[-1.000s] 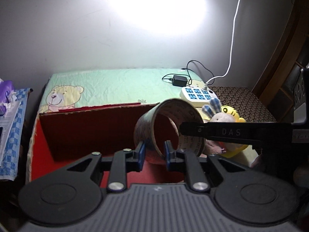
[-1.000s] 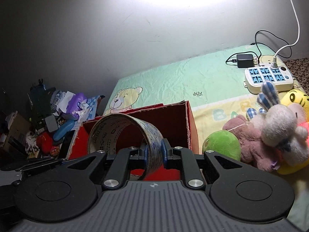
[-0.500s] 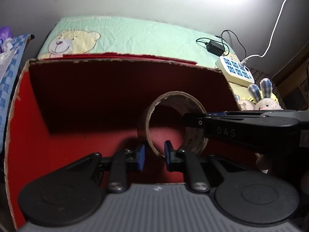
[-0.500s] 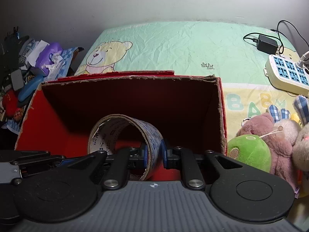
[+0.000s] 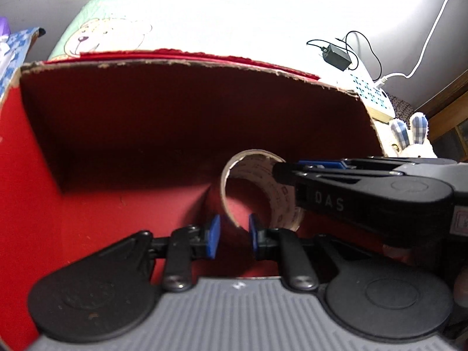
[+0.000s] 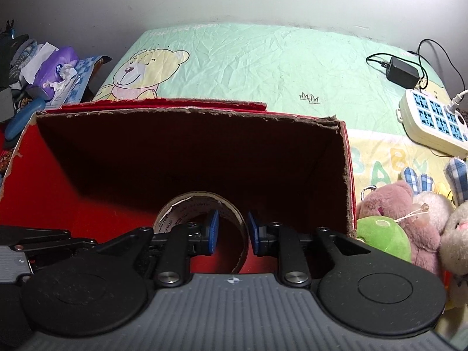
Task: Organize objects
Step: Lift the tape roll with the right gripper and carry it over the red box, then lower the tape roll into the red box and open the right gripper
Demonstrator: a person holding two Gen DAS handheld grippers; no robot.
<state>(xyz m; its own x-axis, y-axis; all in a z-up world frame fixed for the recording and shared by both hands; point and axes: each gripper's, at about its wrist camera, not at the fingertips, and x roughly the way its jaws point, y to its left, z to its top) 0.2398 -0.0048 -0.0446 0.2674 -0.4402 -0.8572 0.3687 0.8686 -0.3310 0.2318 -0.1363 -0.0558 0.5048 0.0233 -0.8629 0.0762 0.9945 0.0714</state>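
We've got L gripper point(image 5: 232, 235) and R gripper point(image 6: 231, 235) w/ pads apart, each straddling the tape roll's point(image 5: 257, 188) wall, not pinching. Roll sits on the floor of the red box point(image 6: 187, 149); plush toys point(image 6: 409, 222) just beside box, power strip point(image 6: 433, 120) beyond.

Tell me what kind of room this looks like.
Most likely a child's bedroom, or at least a lived-in home. A pale green bear-print sheet covers the surface by the wall, plush toys sit beside the red cardboard box, and a power strip lies on the sheet.
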